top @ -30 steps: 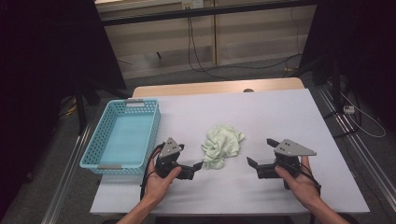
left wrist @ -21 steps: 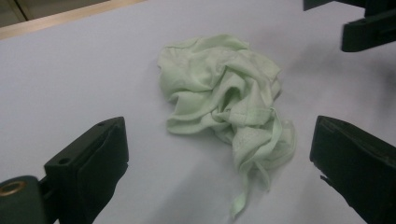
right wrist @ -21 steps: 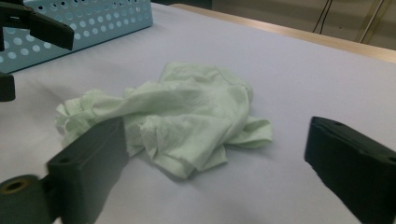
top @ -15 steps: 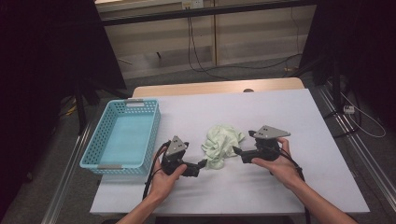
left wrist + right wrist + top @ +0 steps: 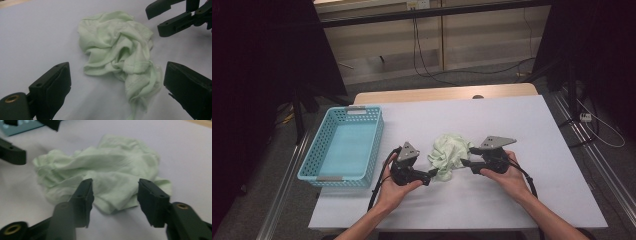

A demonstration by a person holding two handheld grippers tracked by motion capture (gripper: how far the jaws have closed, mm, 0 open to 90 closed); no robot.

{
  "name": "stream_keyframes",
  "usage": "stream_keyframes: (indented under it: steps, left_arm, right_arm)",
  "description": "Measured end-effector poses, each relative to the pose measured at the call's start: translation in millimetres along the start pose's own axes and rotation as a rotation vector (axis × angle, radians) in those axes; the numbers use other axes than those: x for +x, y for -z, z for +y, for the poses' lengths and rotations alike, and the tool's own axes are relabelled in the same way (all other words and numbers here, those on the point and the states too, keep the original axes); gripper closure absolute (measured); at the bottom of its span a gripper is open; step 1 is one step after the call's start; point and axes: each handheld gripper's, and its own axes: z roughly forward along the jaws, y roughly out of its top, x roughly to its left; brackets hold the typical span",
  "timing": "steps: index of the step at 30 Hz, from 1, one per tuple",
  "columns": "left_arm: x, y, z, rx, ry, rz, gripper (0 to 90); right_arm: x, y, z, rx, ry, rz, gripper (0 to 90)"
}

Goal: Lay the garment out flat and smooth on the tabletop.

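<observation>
The pale green cloth (image 5: pixel 450 155) is lying crumpled on the white table (image 5: pixel 532 130), a little toward the person's side of centre, and both hands are working in on it. The left gripper (image 5: pixel 432 175) is sitting at about seven o'clock from the cloth, its tips right at the bundle's lower edge. In the left gripper view its jaws are standing wide apart, with the trailing corner of the cloth (image 5: pixel 120 57) lying between them and nothing pinched. The right gripper (image 5: pixel 464 162) is coming in from about four o'clock, tips at the cloth's right edge. Its jaws have just been closing and are now standing partly drawn in; in the right gripper view a folded edge of the cloth (image 5: pixel 107 180) is lying between the two pads, though the pads are not pressing on it. The right gripper (image 5: pixel 175 17) is also showing at one o'clock in the left gripper view, just beside the bundle. Over at nine o'clock from the cloth, the light blue basket (image 5: pixel 314 150) is sitting well apart near the table's left edge.
</observation>
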Motion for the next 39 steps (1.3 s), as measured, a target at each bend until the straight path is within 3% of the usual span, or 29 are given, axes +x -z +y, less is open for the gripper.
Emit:
stream_keyframes:
  steps: [4,6,9,13,17,21,23,26,31,39]
  left_arm:
    - [-3.6,-8.4,4.4,0.039,-0.011,0.011,20.0]
    - [-1.8,-11.9,3.6,0.04,0.006,-0.022,31.6]
    - [-1.3,-14.9,0.1,0.08,-0.021,-0.036,43.7]
    - [0.1,-17.3,-1.1,0.085,-0.016,-0.042,61.1]
    - [-1.2,-17.8,-2.2,0.091,-0.026,-0.04,75.1]
    - [0.2,-13.8,-1.7,0.076,-0.015,-0.041,81.0]
    - [0.6,-11.1,-0.5,0.056,0.0,-0.045,83.4]
    - [0.3,-5.0,4.3,0.026,0.017,-0.066,84.7]
    - [3.4,3.0,10.2,-0.015,0.045,-0.08,84.9]
    - [7.6,16.7,21.1,-0.071,0.082,-0.075,84.9]
  right_arm:
    - [6.1,-5.1,0.1,0.021,0.042,0.022,56.1]
    - [8.5,-8.8,-0.5,0.038,0.06,0.024,57.6]
    - [13.0,-15.1,-1.6,0.062,0.095,0.027,55.8]
    - [17.3,-23.1,-0.8,0.105,0.128,0.021,52.2]
    - [20.2,-27.9,-0.4,0.141,0.148,-0.001,54.5]
    - [17.9,-27.3,-0.7,0.137,0.145,-0.012,80.4]
    - [15.5,-26.6,-0.8,0.136,0.145,-0.019,86.1]
    - [12.0,-21.9,0.9,0.112,0.151,0.011,88.3]
    - [11.3,-8.1,10.1,0.043,0.135,0.012,88.7]
    - [11.7,7.6,28.1,-0.026,0.154,0.017,89.0]
